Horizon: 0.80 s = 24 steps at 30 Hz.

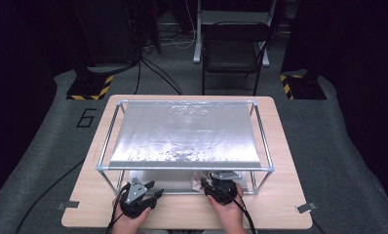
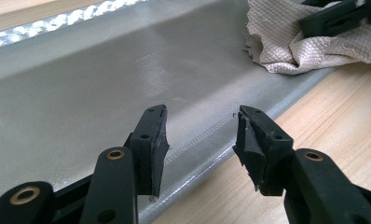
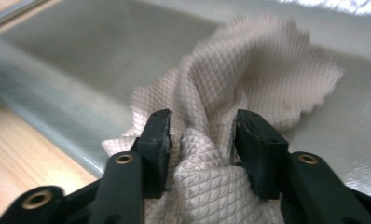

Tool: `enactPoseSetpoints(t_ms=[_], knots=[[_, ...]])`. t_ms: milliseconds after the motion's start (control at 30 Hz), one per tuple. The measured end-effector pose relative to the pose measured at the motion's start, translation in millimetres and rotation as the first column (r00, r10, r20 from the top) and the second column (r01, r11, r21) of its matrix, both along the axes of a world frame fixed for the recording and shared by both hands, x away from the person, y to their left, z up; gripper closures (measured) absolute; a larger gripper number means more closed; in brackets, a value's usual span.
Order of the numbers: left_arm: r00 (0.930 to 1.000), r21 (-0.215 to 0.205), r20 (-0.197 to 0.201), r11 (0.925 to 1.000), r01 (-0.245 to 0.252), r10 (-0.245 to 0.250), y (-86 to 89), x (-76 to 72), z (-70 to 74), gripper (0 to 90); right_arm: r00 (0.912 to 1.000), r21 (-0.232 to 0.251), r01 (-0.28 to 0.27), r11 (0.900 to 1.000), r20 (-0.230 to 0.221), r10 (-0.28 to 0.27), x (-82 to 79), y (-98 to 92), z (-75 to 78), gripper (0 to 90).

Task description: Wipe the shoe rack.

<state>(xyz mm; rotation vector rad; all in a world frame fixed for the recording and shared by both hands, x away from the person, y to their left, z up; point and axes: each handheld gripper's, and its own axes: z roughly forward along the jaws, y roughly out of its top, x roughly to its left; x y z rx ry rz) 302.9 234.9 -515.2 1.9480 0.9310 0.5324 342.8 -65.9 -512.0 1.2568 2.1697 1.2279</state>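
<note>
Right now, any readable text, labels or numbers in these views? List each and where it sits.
"6": large dark numeral on the grey floor mat, left of the wooden table.
Nothing else reads: no lettering shows on the silver sheet, the quilted cloth or the metal frame.

The left tongs (image 2: 200, 140) stand parted over the grey sheet's (image 2: 81, 93) hem; far right, other tongs (image 2: 342, 16) meet a crumpled cloth (image 2: 286, 46) beside the wooden surface (image 2: 342, 107).
</note>
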Motion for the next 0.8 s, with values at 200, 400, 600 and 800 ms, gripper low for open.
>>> enactPoseSetpoints(t_ms=[200, 400, 600, 800], knots=[[0.9998, -0.022, 0.001, 0.9996, -0.017, 0.017, -3.2, -0.7, -1.7, 51.8, 0.9987, -0.001, 0.023, 1.0, 0.045, -0.023, -10.0, -16.3, 12.2, 49.7], [0.9998, -0.009, -0.017, 0.9999, -0.012, 0.012, -3.5, 0.4, -4.4, 52.1, 0.9988, -0.009, 0.029, 1.0, 0.039, -0.029, -15.4, -33.6, 12.6, 51.5], [0.9999, 0.035, -0.014, 0.9994, -0.002, 0.002, 0.6, 2.8, -6.8, 53.2, 0.9998, -0.04, 0.017, 0.999, -0.002, -0.017, -10.6, -37.1, -1.2, 69.1], [0.9995, 0.052, -0.031, 0.9986, 0.001, 0.001, 2.5, 4.6, -11.4, 54.8, 0.9994, -0.026, 0.018, 0.999, -0.03, -0.019, -7.3, -30.7, -5.3, 74.7]])
